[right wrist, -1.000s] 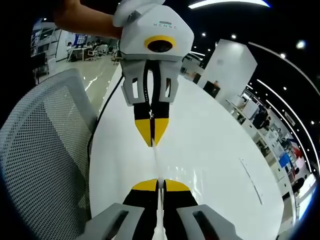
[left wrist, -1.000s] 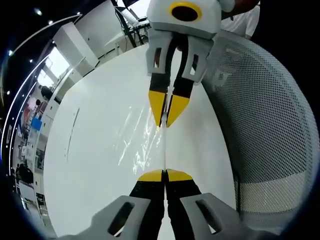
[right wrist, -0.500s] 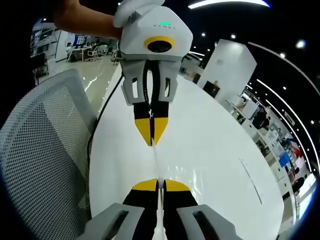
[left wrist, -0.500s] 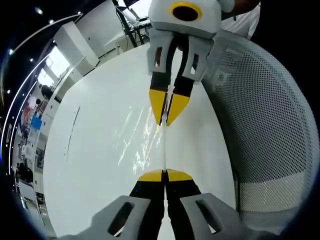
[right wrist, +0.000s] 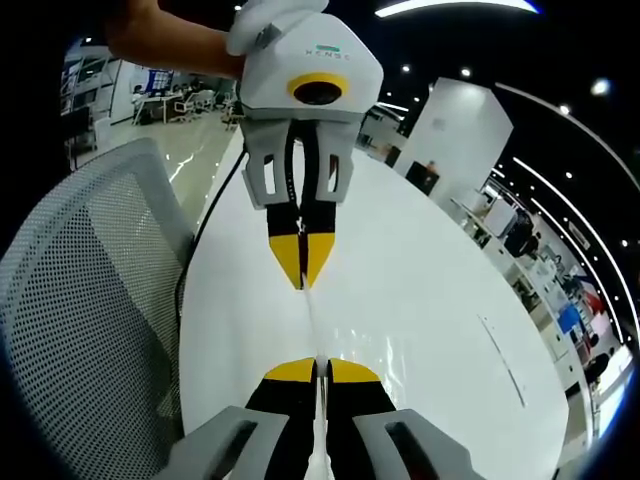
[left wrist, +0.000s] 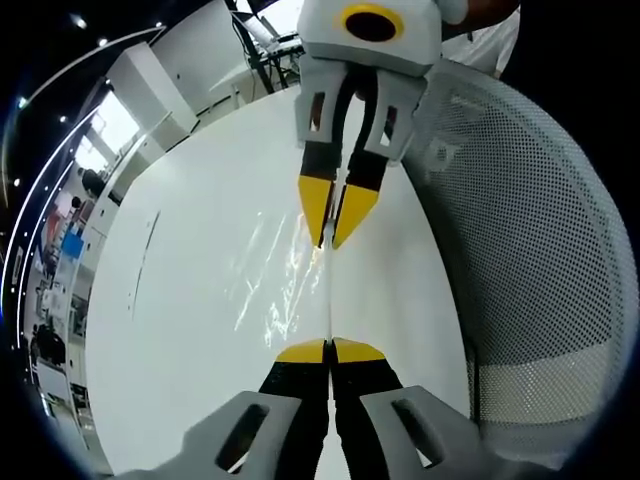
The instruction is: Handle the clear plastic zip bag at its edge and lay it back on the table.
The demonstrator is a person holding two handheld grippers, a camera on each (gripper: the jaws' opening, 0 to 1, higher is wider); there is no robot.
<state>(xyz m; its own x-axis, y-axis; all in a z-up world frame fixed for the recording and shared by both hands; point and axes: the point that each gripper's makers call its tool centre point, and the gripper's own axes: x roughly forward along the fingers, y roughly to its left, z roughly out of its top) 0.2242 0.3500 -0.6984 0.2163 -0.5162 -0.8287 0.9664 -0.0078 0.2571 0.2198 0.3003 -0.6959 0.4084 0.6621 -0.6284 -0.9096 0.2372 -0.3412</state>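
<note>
The clear plastic zip bag (left wrist: 268, 285) is stretched edge-on between both grippers above the white table (left wrist: 180, 330). Its film hangs to the left of the taut zip edge and glints. In the left gripper view my left gripper (left wrist: 329, 351) is shut on the near end of that edge, and my right gripper (left wrist: 331, 241) faces it from above, shut on the far end. In the right gripper view my right gripper (right wrist: 318, 370) pinches the bag edge (right wrist: 312, 322), and my left gripper (right wrist: 303, 284) holds the other end, with a hand behind it.
A grey mesh chair back (left wrist: 530, 260) stands close beside the table (right wrist: 440, 300), and shows again as the chair (right wrist: 80, 320) in the right gripper view. A black cable (right wrist: 198, 245) runs along the table's edge. A thin dark line (left wrist: 141, 262) lies on the tabletop. Office desks fill the background.
</note>
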